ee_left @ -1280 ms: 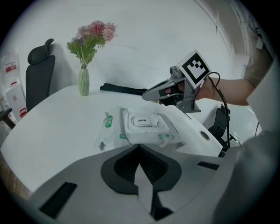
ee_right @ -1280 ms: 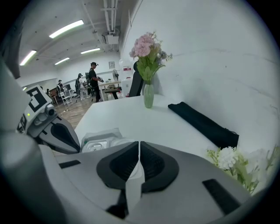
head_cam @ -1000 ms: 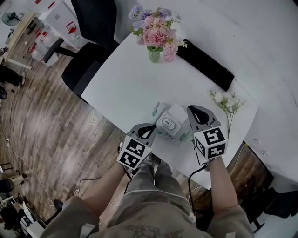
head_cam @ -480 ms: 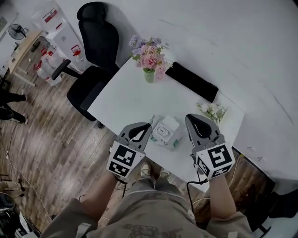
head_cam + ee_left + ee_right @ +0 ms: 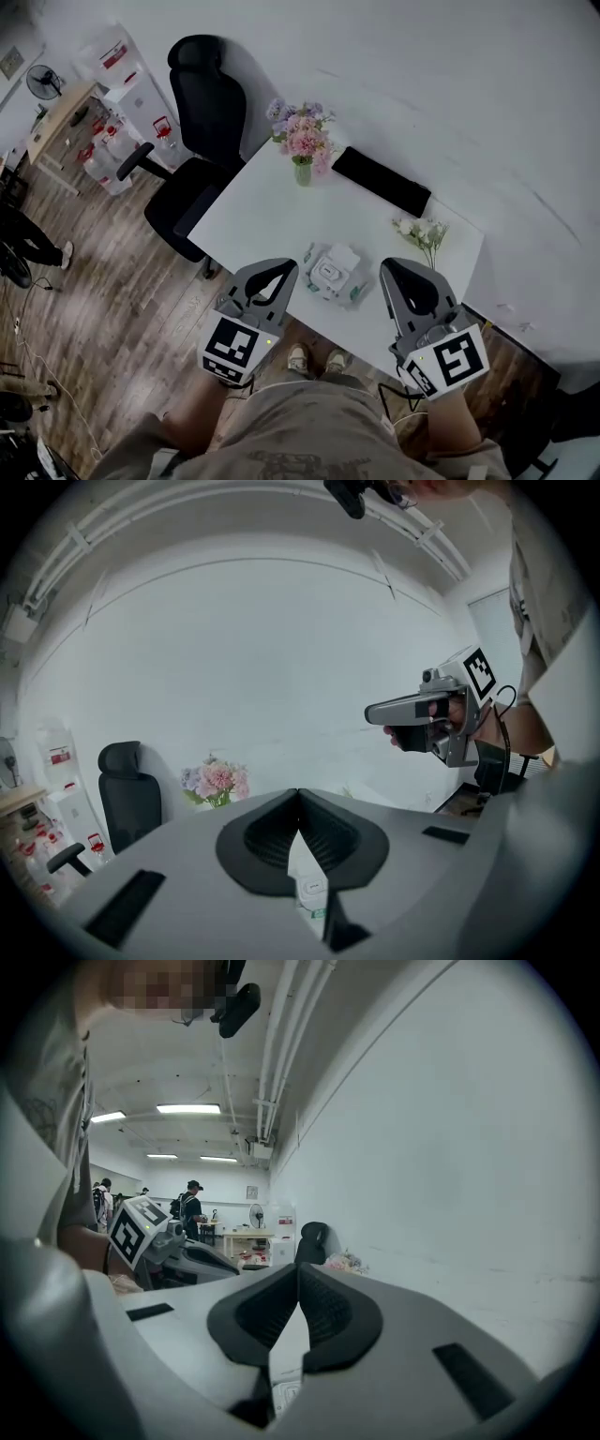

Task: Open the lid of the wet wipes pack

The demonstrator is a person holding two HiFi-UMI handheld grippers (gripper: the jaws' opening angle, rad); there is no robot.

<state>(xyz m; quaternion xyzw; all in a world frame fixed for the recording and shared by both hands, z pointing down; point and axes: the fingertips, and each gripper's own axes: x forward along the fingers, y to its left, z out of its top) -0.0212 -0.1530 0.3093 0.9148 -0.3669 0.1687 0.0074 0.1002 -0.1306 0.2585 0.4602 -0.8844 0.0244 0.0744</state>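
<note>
A white table stands over wood flooring. In the head view the wet wipes pack lies near its front edge, and the left gripper and right gripper have risen clear of it. Left gripper view: jaws pressed together, empty. Right gripper view: likewise. The lid looks flipped up, so the task is likely done.

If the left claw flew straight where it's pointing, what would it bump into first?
Probably the white wall. The left claw is shut and points over the wet wipes pack, just right of the pink flowers. How far the wall is, I cannot tell.
</note>
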